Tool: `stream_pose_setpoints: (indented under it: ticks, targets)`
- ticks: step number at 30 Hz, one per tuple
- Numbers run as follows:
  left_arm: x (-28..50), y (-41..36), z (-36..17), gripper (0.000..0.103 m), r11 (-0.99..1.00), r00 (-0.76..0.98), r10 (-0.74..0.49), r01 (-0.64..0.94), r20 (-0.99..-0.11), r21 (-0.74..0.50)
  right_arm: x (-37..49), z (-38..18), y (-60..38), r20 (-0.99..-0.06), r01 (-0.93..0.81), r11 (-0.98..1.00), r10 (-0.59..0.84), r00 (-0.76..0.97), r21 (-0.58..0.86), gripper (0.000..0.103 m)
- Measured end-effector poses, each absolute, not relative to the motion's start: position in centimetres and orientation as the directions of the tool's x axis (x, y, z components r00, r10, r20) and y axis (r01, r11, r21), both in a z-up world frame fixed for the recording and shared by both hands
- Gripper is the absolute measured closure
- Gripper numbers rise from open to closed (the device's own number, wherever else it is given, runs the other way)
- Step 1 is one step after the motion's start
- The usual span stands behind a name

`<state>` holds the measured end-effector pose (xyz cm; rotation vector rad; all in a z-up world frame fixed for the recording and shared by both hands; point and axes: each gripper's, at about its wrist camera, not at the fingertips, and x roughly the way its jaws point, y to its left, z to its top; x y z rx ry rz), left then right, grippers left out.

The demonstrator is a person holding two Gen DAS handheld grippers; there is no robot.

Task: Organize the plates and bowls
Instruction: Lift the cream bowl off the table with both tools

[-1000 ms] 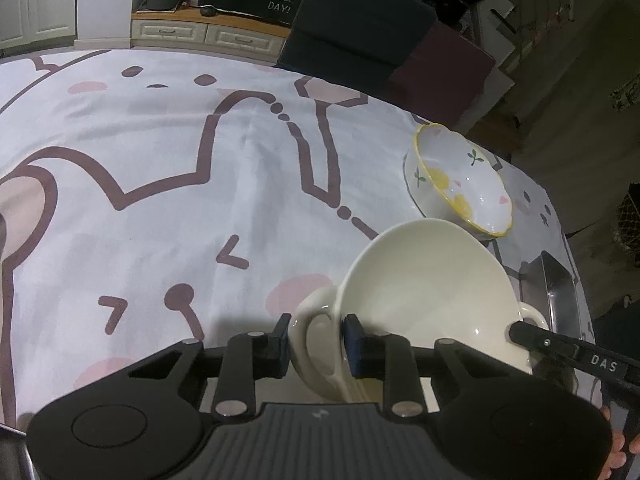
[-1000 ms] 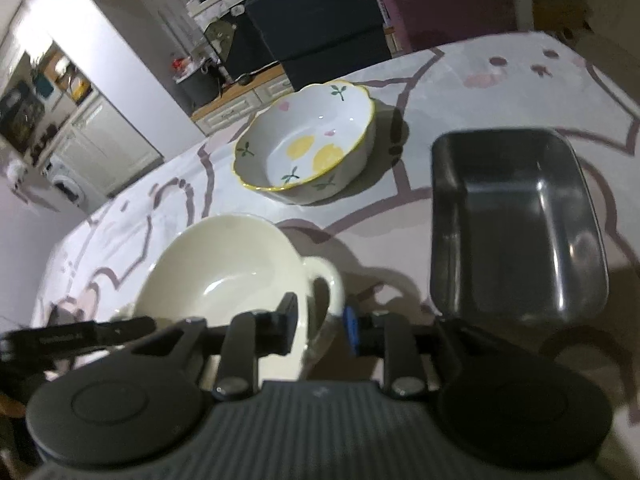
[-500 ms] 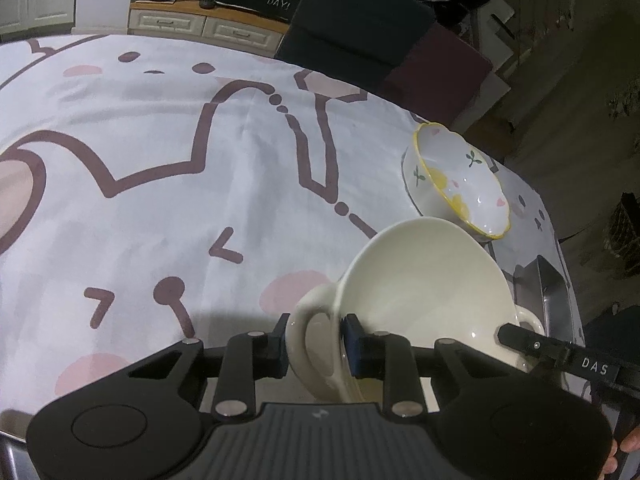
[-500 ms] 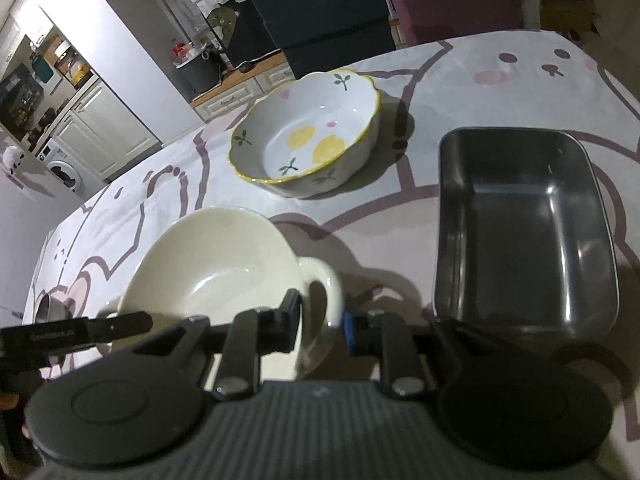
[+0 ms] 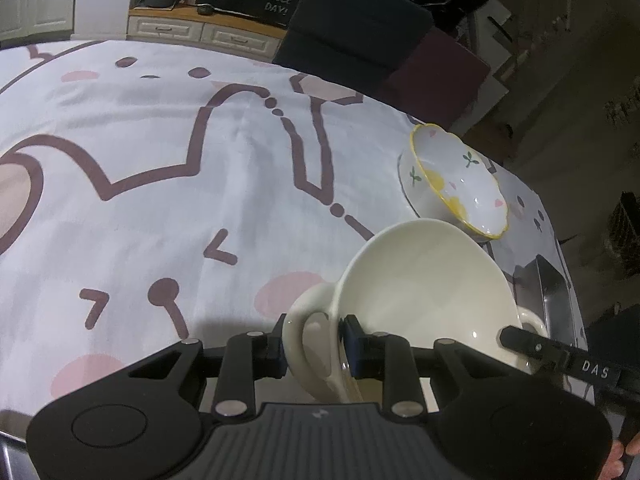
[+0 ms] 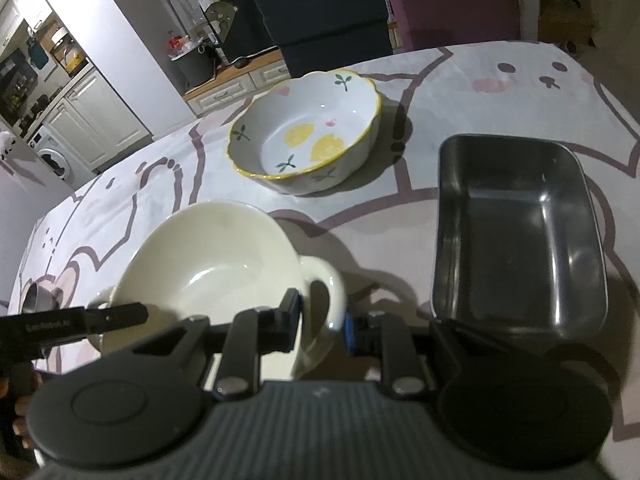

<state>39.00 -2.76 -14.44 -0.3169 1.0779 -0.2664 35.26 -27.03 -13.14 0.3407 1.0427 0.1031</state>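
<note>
Both wrist views look steeply down, close, from opposite sides onto one shared cream bowl (image 5: 424,292).

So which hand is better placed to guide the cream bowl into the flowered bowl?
Right, probably: the right gripper grips the cream bowl's handle on the side nearer the flowered bowl; the left gripper grips the other handle.

A dim room: white cabinets (image 6: 92,128), a washer (image 6: 54,158), a dark sofa (image 5: 352,28), and a cartoon-print worktop (image 5: 160,184).
</note>
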Motion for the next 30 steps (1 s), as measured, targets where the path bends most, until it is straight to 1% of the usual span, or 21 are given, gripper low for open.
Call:
stream_pose_setpoints:
  ticks: [11,21,30]
  targets:
    - [38.7,-3.6,-14.1,0.075,0.926,0.453,-0.365,0.084,-0.814,-0.369,34.9,-12.6,-27.3,-0.828,0.079,0.955,0.206,0.522,0.287,0.077]
    - [38.2,-3.6,-13.2,0.075,0.926,0.466,-0.365,0.09,-0.806,-0.368,34.2,-11.9,-27.3,-0.818,0.074,0.954,0.209,0.537,0.291,0.077]
    - [37.1,-3.9,-11.3,0.075,0.923,0.493,-0.372,0.107,-0.787,-0.369,33.4,-10.8,-28.2,-0.8,0.073,0.951,0.209,0.563,0.3,0.077]
